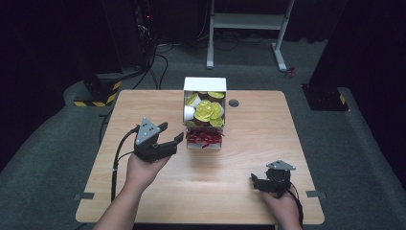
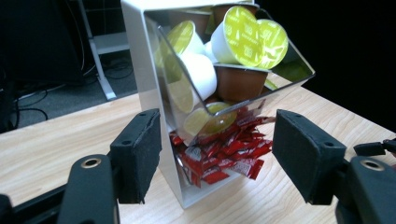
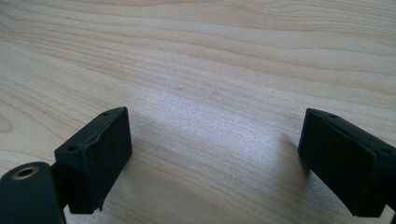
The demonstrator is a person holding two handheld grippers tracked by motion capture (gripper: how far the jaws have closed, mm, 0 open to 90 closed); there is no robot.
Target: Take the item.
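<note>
1. Left gripper, its jaws spread and empty, hovered just left of the white dispenser at the far middle of the wooden table.
2. Right gripper rested near the table's right near edge, jaws likewise apart with nothing between.
3. Coffee capsules filled the dispenser's upper bin; red sachets lay in the lower tray.
4. Approach seemed the step in hand; next, the jaws would need lining up on a sachet or capsule before closing.
</note>
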